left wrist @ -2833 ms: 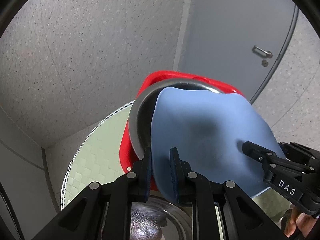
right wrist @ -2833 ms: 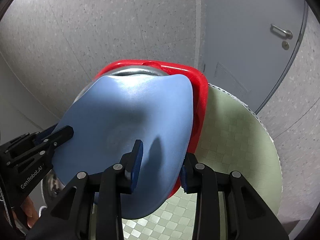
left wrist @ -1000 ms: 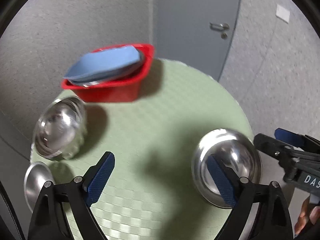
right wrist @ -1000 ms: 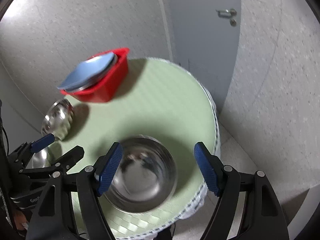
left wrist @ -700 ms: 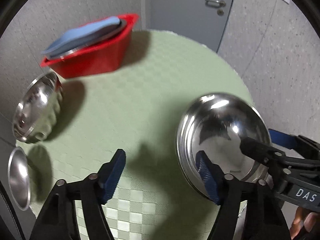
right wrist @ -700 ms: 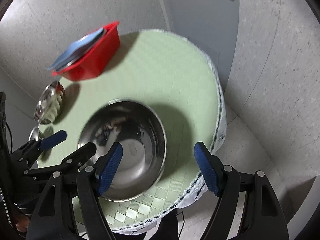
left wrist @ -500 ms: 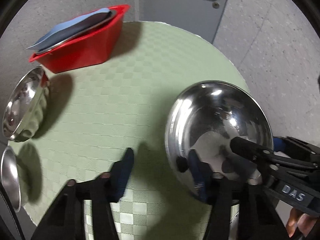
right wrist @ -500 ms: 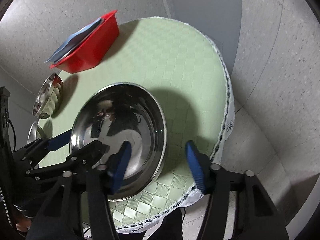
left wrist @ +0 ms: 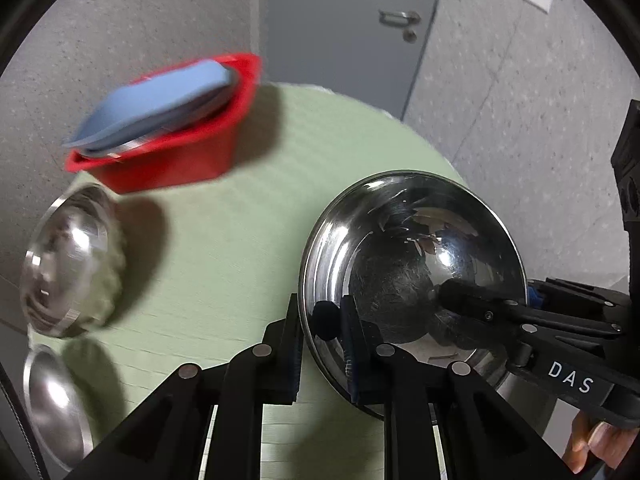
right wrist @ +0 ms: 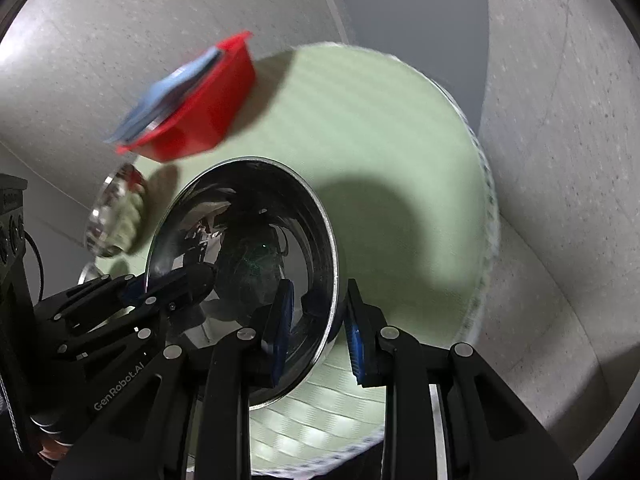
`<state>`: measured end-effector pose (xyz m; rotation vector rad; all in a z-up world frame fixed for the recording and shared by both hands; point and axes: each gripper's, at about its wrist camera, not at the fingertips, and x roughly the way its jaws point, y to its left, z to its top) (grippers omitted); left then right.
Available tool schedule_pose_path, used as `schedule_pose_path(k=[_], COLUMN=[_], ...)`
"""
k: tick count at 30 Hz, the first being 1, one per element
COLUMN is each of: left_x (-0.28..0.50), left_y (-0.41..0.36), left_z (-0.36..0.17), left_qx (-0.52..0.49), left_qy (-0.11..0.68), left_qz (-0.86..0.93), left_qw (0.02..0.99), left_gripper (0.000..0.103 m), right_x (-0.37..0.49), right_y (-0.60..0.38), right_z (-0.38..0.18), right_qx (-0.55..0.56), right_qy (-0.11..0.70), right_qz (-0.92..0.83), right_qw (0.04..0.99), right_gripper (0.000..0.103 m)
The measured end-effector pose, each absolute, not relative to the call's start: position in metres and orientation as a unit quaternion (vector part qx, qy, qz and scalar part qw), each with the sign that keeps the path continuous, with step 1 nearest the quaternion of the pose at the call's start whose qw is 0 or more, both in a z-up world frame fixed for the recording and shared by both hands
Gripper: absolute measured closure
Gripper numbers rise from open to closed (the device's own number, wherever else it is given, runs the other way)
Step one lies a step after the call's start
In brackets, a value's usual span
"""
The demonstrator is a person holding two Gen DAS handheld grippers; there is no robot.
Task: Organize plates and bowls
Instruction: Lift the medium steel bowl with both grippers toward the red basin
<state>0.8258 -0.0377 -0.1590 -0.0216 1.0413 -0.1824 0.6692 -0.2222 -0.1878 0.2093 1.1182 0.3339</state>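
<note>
— Two grippers on one steel bowl (left wrist: 412, 276)?
— Yes. The left gripper (left wrist: 320, 344) pinches its near rim, the right gripper (right wrist: 316, 328) clamps the opposite rim.
— Where's the bowl?
— Over the green table (left wrist: 224, 240), well apart from the red tub (left wrist: 172, 156).

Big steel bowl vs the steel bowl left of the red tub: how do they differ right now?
The big steel bowl is gripped at its rim by both the left gripper and the right gripper; the smaller steel bowl sits untouched on the green table. The big one looks wider and smooth-walled; the smaller one's wall looks rippled. Both are shiny and empty.
</note>
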Motion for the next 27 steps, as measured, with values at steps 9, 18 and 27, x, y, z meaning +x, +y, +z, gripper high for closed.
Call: schedule_pose_path(k=[9, 18, 27], left_x=[0.815, 0.804, 0.815], left_y=[0.073, 0.160, 0.187], left_z=[-0.111, -0.103, -0.119], left_qx=[-0.029, -0.039, -0.039], left_qy=[0.456, 0.449, 0.467], left_qz=[-0.042, -0.006, -0.011], left_qw=[0.889, 0.893, 0.883], left_gripper=[0.090, 0.090, 0.089], right_x=[0.687, 0.703, 0.715], right_y=[-0.115, -0.019, 0.016], right_z=[-0.143, -0.137, -0.155], right_qx=[0.069, 0.031, 0.008], right_qy=[0.491, 0.487, 0.505], right_qz=[0.203, 0.222, 0.197], right_qw=[0.844, 0.844, 0.840], right_gripper=[0.078, 0.078, 0.078])
